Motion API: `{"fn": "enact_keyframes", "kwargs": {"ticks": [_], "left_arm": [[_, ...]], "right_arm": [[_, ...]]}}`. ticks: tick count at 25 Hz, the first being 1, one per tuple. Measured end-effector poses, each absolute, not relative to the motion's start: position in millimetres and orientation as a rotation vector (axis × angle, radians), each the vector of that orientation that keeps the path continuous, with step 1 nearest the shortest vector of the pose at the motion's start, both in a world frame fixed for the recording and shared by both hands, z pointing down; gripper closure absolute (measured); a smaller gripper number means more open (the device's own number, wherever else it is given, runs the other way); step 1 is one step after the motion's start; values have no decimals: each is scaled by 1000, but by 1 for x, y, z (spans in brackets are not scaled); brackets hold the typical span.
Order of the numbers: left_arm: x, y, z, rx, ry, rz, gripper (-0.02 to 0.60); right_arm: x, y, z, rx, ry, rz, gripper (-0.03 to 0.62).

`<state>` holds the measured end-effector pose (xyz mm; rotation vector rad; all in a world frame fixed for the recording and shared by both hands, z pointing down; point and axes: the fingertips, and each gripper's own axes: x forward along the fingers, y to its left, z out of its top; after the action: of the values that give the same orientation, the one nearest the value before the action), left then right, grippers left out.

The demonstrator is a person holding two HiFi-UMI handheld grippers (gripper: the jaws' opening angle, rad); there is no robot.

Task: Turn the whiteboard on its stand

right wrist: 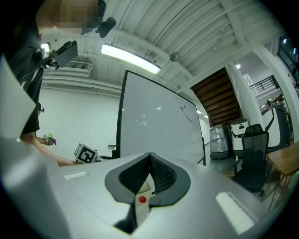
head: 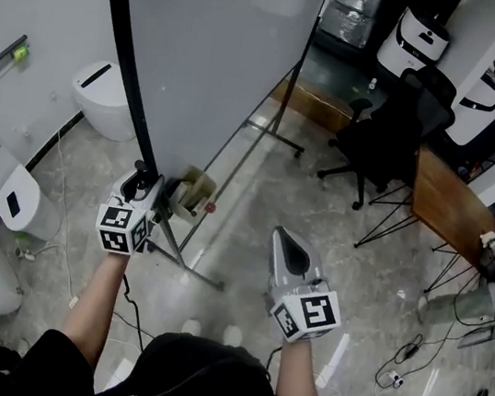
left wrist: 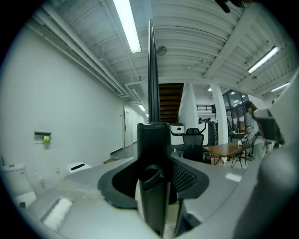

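Note:
The whiteboard [head: 215, 47] is a tall grey panel with a black frame edge [head: 129, 62], and it stands on a metal stand [head: 207, 275]. My left gripper [head: 142, 176] is shut on the lower corner of that black edge. In the left gripper view the black frame [left wrist: 152, 93] runs straight up between the jaws of the left gripper [left wrist: 154, 140], seen edge-on. My right gripper [head: 282, 237] floats free to the right of the stand, shut with nothing held. From the right gripper [right wrist: 150, 156] the whiteboard [right wrist: 159, 121] shows its face, a short way ahead.
White floor units [head: 105, 100] [head: 6, 191] line the wall at the left. A black office chair [head: 393, 132] and a wooden table [head: 447, 201] stand at the right. Cables [head: 402, 366] lie on the floor. A small beige box [head: 194, 191] sits by the stand.

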<state>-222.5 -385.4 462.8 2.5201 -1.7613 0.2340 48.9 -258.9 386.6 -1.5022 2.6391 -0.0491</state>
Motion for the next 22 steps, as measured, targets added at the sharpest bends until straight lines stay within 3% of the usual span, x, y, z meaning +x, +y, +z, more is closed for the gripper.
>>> {"fn": "enact_keyframes", "kwargs": {"ticks": [9, 13, 22], "left_arm": [[-223, -387, 464, 2538, -1793, 230, 370], [-223, -384, 465, 2537, -1789, 218, 333], [-229, -365, 463, 2537, -1780, 173, 330]], "right_arm": [[49, -260, 390, -1488, 2654, -52, 585], [46, -259, 391, -1486, 2658, -50, 585], [31, -258, 397, -1483, 2666, -69, 585]]}}
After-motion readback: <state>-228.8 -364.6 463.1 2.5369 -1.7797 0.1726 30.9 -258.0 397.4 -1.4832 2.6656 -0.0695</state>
